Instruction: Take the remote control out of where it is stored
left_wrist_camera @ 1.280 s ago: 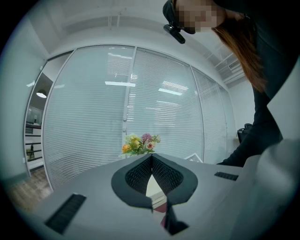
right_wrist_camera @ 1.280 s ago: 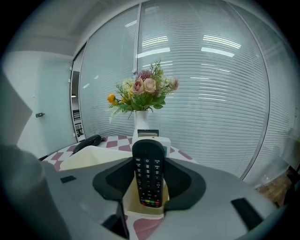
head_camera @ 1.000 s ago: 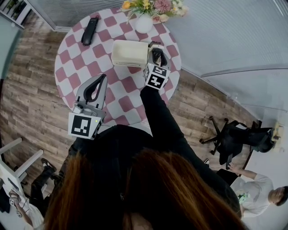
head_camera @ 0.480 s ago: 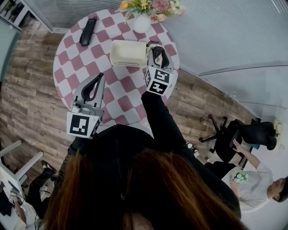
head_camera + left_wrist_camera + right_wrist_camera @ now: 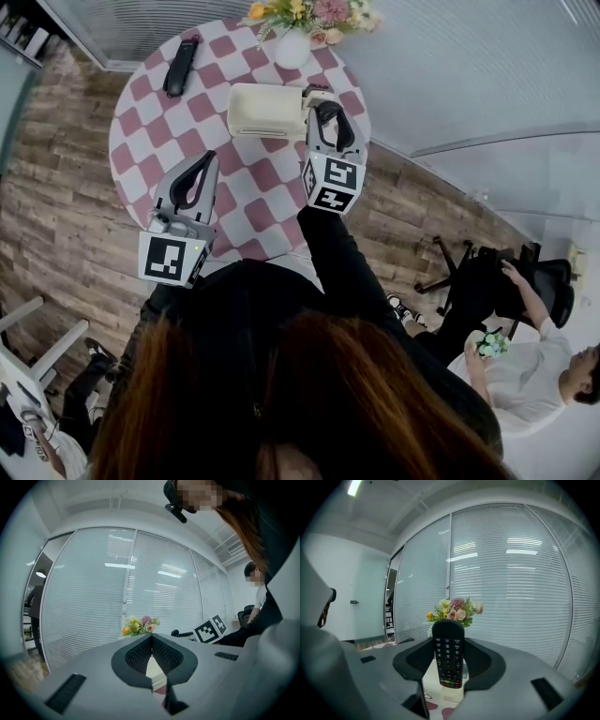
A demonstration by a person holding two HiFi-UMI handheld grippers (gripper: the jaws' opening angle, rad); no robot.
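Pink-and-white checked cloth covers the round tabletop [image 5: 141, 131], which stands on a wood plank floor [image 5: 56, 197]. A cream storage box [image 5: 267, 111] sits far of centre on the tabletop. Left tongs [image 5: 212, 161] hover over the near left part, clenched tip to tip with nothing in them. Right tongs [image 5: 323, 101] are at the right end of the box and grasp the remote control [image 5: 448, 658]. The remote control is black, upright between the pads, buttons toward the right gripper view's camera, its lower end just above the cream box; cannot tell whether it touches. A white vase of flowers [image 5: 292, 47] stands at the far edge, beyond the box. A second black remote [image 5: 181, 66] lies flat at the far left edge, well apart from both tongs.
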